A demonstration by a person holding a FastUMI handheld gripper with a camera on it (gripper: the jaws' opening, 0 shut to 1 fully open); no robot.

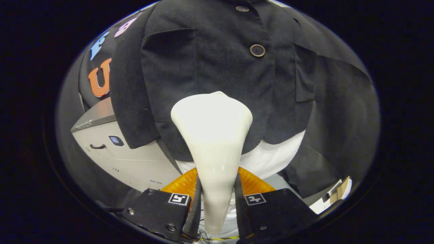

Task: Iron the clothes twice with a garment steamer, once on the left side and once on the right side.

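Gripping the garment steamer (213, 145) by its narrow handle, the gripper (217, 203) has both fingers pressed against the handle's sides, so it is pinched tight on the tool and not spread. The steamer's wide head flares out ahead of the fingers and sits against, or just in front of, the lower front of the dark jacket (217, 67); whether the head actually touches the cloth cannot be told from here. The jacket hangs straight beyond the fingers, its button (257, 50) line running up a little to the right of the steamer head, with a pocket flap off to each side. A white garment (274, 159) shows under the jacket's hem, just past the head on the right, and an orange ribbed piece (252, 183) peeks out behind the handle close to the fingertips. As a judgement, the ironing looks to be near the bottom of a stroke close to the middle of the jacket, slightly left of the buttons; nothing in the cloth shows which side has been done, so both passes may remain. A pale cabinet (115, 149) stands beyond the left finger.
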